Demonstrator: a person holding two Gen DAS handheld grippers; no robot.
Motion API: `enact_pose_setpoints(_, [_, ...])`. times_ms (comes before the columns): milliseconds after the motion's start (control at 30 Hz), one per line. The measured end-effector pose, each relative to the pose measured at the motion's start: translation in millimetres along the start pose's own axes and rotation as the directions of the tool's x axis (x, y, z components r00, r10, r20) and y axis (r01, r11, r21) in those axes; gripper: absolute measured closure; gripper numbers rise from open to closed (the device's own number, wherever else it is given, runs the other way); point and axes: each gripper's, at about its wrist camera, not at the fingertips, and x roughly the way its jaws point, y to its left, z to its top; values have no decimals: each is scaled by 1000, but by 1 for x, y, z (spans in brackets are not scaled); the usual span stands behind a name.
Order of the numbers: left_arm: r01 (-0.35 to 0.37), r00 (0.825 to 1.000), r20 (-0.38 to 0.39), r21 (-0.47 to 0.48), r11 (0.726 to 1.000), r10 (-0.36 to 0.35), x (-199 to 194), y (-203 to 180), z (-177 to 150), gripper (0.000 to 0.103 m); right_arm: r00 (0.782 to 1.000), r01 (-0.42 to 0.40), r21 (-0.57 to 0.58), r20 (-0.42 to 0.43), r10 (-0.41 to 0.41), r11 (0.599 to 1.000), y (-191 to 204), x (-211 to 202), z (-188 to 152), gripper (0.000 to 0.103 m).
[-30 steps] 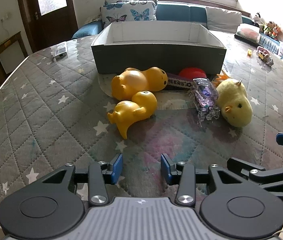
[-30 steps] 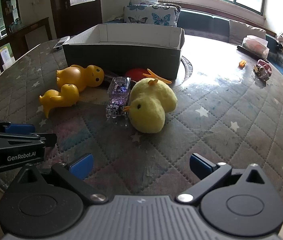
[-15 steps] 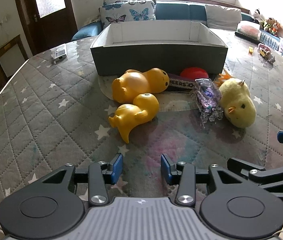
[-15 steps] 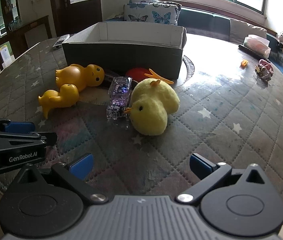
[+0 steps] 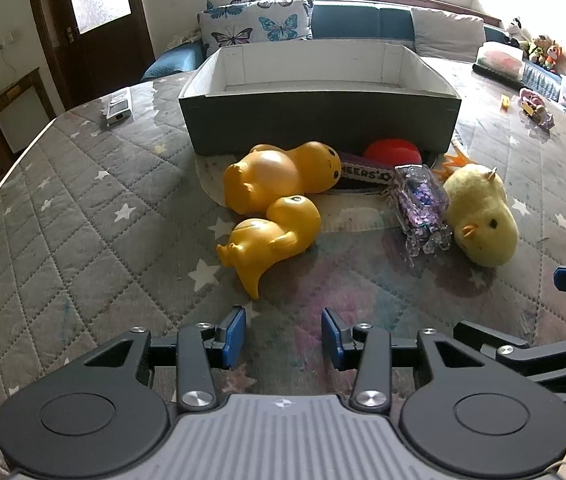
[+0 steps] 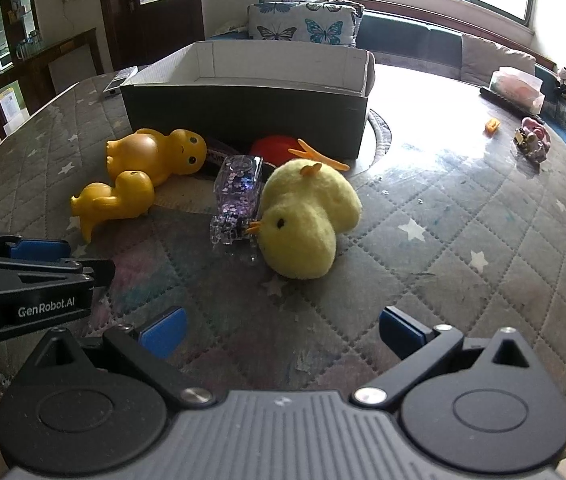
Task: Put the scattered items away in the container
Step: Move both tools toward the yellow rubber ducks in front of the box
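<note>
Left tongs (image 5: 283, 334): blue pads set a moderate gap apart, nothing between them; they hang low over the desk, just short of the smaller duck's pointed tail.
Right tongs (image 6: 281, 330): spread wide, holding nothing, facing the plush chick across bare quilting.
Desk (image 5: 83, 216): round, covered in grey quilted fabric stitched in diamonds with white stars, under a glossy clear sheet.
Container (image 5: 319, 120): shallow rectangular cardboard box, dark outside, white inside, open-topped; its floor is hidden from both views.
Larger yellow duck (image 5: 279, 182): smooth, rounded rubbery figure lying on its back just before the box's front wall.
Smaller yellow duck (image 5: 271, 236): same glossy material, on its side, touching the larger one.
Glitter case (image 5: 421, 204): clear, blocky plastic with purple sparkles inside, pressed against the chick.
Plush chick (image 6: 303, 216): fuzzy pale-yellow, orange beak, lying on its side.
Red item (image 5: 393, 152): rounded, partly hidden, against the box.
Wrapper (image 5: 365, 172): dark, flat, white lettering, between larger duck and case.
Orange strip (image 6: 317, 154): thin, forked, behind the chick.
</note>
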Motion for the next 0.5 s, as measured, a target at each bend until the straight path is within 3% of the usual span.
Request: enact_pose_setpoints(500, [2, 1000, 0, 11, 1000, -2, 4, -4, 5, 59, 1000, 1, 11, -1, -1, 1000, -5, 3, 2, 0])
